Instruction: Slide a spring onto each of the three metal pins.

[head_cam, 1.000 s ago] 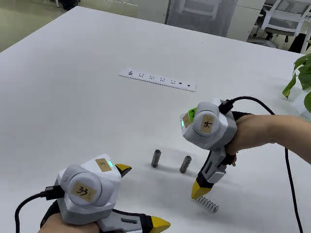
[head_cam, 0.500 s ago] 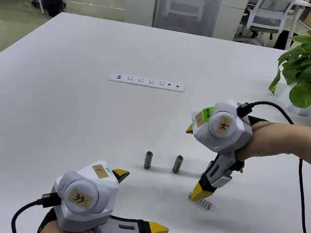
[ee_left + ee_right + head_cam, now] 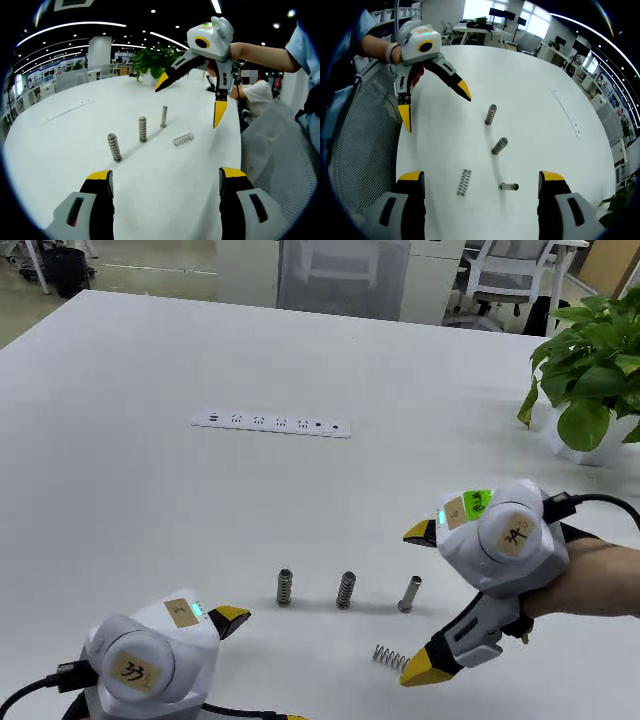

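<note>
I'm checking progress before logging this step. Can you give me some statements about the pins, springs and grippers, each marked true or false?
1. The left pin and the middle pin carry springs. True.
2. The loose spring is clamped in the right gripper. False: it lies on the table, and that gripper is open.
3. The bare pin stands nearest the right gripper. True.
4. The left gripper is shut. False: its jaws stand wide open and empty.

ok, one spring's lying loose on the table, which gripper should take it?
Right. The right gripper is open and hangs just beside the loose spring and the bare pin. The left gripper, also open, sits farther off, with the two sprung pins between it and that spring.
</note>
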Available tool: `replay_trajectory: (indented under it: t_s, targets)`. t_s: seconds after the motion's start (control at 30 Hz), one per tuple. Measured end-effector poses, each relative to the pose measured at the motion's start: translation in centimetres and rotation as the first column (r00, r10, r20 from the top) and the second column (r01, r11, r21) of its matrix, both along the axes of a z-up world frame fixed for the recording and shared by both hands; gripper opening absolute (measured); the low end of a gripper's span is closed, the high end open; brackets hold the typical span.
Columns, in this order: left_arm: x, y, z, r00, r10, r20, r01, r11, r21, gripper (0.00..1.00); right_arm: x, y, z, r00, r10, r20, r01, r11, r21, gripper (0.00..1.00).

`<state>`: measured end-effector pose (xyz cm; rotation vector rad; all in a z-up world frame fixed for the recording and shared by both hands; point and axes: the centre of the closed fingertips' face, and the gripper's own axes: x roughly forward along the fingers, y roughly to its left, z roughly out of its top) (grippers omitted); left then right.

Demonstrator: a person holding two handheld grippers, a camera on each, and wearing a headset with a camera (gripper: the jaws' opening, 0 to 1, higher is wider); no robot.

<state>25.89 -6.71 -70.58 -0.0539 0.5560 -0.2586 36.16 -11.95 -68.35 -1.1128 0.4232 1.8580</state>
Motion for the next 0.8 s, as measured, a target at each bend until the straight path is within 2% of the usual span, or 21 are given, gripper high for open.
replay_trajectory:
  t_s: [0.17, 0.33, 0.4, 0.53, 0.8]
  targets:
    - [0.5, -0.1, 0.3, 0.999, -0.032, -0.01, 0.032, 0.999, 0.017, 0.88, 0.7, -1.4, 0.1, 0.995, -0.099, -0.034, 0.1, 0.994, 0.047, 0.95]
    - [1.1, -0.7, 0.6, 0.997, -0.073, -0.016, 0.073, 0.997, 0.027, 0.85, 0.9, -3.5, -0.4, 0.985, -0.163, -0.055, 0.166, 0.985, 0.05, 0.95]
    - [1.4, -1.2, 0.7, 0.995, -0.102, -0.019, 0.102, 0.994, 0.028, 0.83, 0.7, -4.3, -0.4, 0.977, -0.196, -0.082, 0.201, 0.978, 0.054, 0.94]
    - [2.1, -2.1, 0.9, 0.989, -0.149, -0.014, 0.149, 0.988, 0.026, 0.78, -0.1, -5.7, -0.6, 0.972, -0.213, -0.099, 0.218, 0.975, 0.049, 0.94]
    - [3.5, -4.0, 0.7, 0.969, -0.243, -0.033, 0.245, 0.968, 0.047, 0.68, -0.2, -7.1, -0.8, 0.956, -0.266, -0.126, 0.275, 0.959, 0.062, 0.93]
